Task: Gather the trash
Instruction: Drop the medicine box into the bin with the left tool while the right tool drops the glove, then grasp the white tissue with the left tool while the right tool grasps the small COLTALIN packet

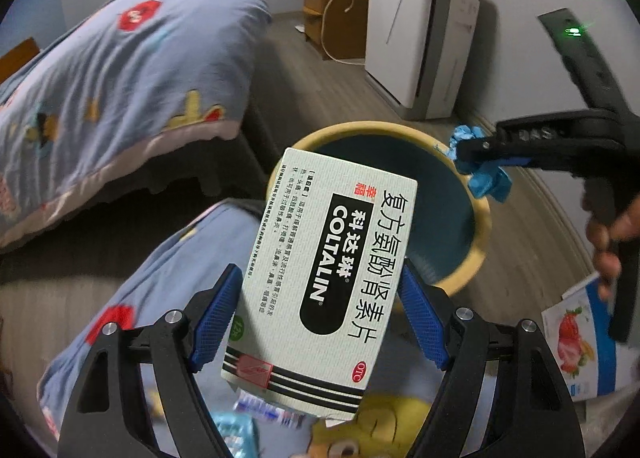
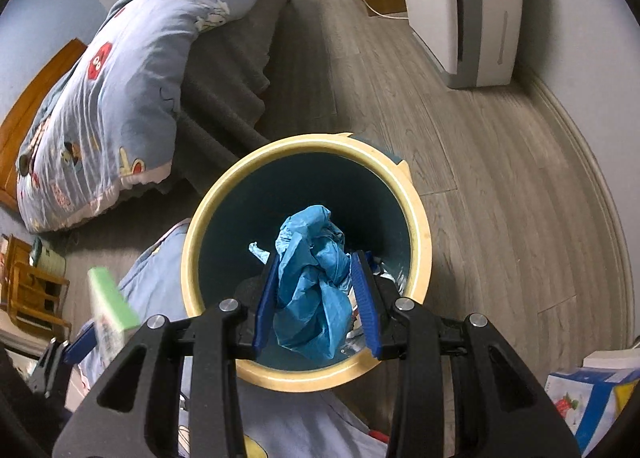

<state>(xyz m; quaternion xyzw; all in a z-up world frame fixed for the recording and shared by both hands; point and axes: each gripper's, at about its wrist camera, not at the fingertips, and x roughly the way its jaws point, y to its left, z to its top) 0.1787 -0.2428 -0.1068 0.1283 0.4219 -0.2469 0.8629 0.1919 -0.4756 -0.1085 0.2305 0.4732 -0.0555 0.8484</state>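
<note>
My left gripper (image 1: 320, 310) is shut on a pale green medicine box (image 1: 320, 278) printed "COLTALIN", held just short of the round bin's cream rim (image 1: 482, 225). In the right wrist view the same box (image 2: 110, 306) shows at the lower left. My right gripper (image 2: 318, 298) is shut on a crumpled blue plastic wad (image 2: 310, 282), hanging over the mouth of the bin (image 2: 424, 242). The bin has a dark teal inside with some scraps at its bottom. In the left wrist view the blue wad (image 1: 480, 165) and the right gripper (image 1: 472, 151) sit over the bin's far right rim.
A bed with a blue patterned quilt (image 1: 120, 89) lies to the left, and a quilt corner (image 2: 160, 270) reaches the bin. A white appliance (image 1: 404, 33) stands by the wall. A carton with a strawberry picture (image 1: 580, 342) lies on the wooden floor at the right.
</note>
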